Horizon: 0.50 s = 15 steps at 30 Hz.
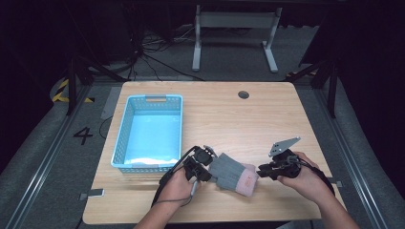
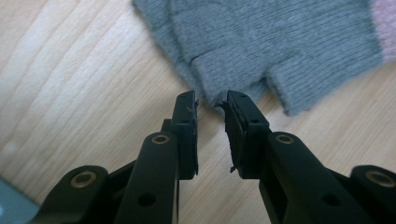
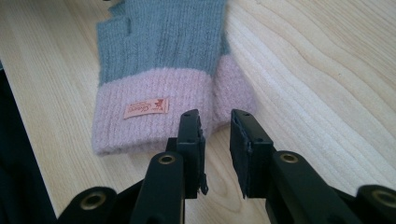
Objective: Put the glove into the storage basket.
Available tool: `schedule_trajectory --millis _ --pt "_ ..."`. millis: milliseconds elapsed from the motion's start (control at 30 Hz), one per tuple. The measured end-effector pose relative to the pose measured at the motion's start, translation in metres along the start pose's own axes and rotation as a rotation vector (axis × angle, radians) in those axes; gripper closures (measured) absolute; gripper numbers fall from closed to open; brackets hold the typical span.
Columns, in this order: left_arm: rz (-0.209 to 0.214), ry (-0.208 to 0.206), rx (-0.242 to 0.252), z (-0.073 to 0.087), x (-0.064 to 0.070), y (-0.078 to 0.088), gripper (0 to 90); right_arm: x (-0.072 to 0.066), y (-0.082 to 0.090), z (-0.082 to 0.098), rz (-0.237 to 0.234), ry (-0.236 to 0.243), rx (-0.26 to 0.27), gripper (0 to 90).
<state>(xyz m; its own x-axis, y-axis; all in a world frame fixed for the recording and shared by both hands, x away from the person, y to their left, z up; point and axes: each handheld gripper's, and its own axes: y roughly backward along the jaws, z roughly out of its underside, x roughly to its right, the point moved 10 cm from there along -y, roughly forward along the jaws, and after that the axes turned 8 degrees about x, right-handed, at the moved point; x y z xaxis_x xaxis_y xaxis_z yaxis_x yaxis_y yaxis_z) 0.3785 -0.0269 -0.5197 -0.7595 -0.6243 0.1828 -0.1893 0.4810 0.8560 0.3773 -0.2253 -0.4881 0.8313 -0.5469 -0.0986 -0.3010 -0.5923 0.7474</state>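
A knitted fingerless glove, grey with a pink cuff, lies flat on the wooden table near its front edge. My left gripper is at the glove's grey finger end. In the left gripper view its jaws stand a little apart, and the grey knit reaches just to their tips without being pinched. My right gripper is at the cuff end. In the right gripper view the jaws are apart right at the edge of the pink cuff, which bears a small orange label.
A light blue plastic basket stands on the table's left half, just behind my left hand. The table has a round cable hole near its far edge. Beyond the table, cables and a white stand are on the floor.
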Motion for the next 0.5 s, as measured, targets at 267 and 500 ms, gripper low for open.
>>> schedule_trajectory --millis 267,500 --pt "0.02 -0.009 0.004 -0.002 0.002 -0.004 71.1 -0.007 -0.003 0.012 -0.03 0.006 -0.071 73.6" --pt "0.021 -0.006 0.01 -0.003 0.0 -0.003 71.0 -0.007 -0.004 0.022 -0.037 0.015 -0.132 73.7"
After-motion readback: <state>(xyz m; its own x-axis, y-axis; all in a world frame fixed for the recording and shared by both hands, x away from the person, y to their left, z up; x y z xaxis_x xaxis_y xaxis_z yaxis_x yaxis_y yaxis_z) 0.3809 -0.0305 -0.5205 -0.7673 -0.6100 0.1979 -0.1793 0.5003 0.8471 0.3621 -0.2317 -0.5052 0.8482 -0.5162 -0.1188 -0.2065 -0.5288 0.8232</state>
